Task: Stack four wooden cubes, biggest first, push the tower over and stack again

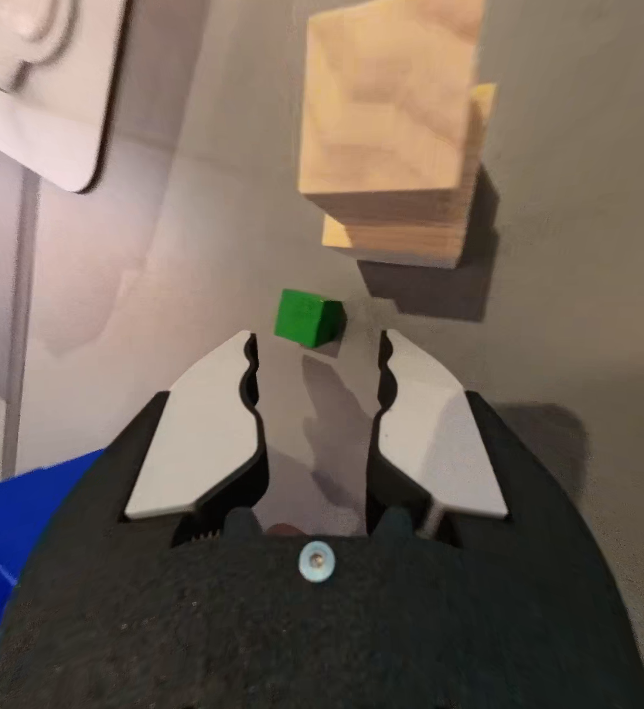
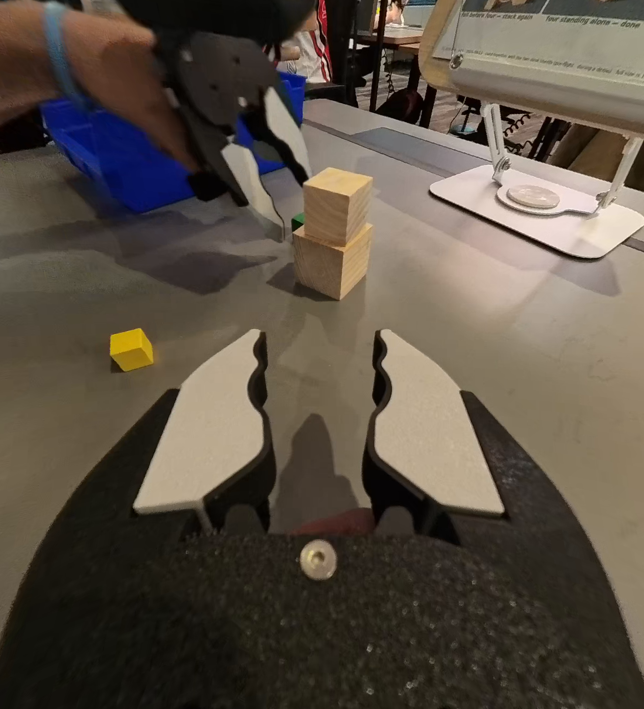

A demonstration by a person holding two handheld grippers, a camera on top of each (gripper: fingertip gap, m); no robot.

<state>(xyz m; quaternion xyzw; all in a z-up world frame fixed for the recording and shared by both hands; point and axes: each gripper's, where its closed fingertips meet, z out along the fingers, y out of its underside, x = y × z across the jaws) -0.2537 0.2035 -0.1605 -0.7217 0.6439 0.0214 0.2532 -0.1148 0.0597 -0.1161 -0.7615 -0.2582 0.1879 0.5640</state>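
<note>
— Nearest the lens in the right wrist view, what do you make out?

— Right gripper (image 2: 319, 337), low over the grey table (image 2: 504, 364), fingers spread with nothing between them. Only its own shadow lies in the gap.

— And the cubes?

— At twelve o'clock from those fingertips stands a stack of two plain wooden cubes: the large cube (image 2: 331, 261) on the table, the medium cube (image 2: 337, 205) on top of it, turned a little so its corners do not line up with the one beneath. At ten o'clock, well apart from the stack, a small yellow cube (image 2: 131, 349) sits alone on the table.

— The other gripper?

— Left gripper (image 2: 285, 203) comes in from eleven o'clock, held by a hand (image 2: 120, 84) with a blue wristband (image 2: 57, 53). Its fingers point down, parted, beside the stack's far left side. A green cube (image 2: 298, 221) peeks out behind the stack, next to that fingertip.

— Does the left wrist view agree?

— Yes, though it is blurred. Left gripper (image 1: 318, 337) looks steeply down, fingers spread and empty. The green cube (image 1: 307, 318) rests on the table just beyond the tips at twelve o'clock, slightly left of the gap. Farther up sits the stack, medium cube (image 1: 385, 103) over large cube (image 1: 401, 238).

— Anything else?

— A blue bin (image 2: 128, 161) at ten o'clock behind the hand, and a white stand (image 2: 539, 211) holding a board at two o'clock.
</note>
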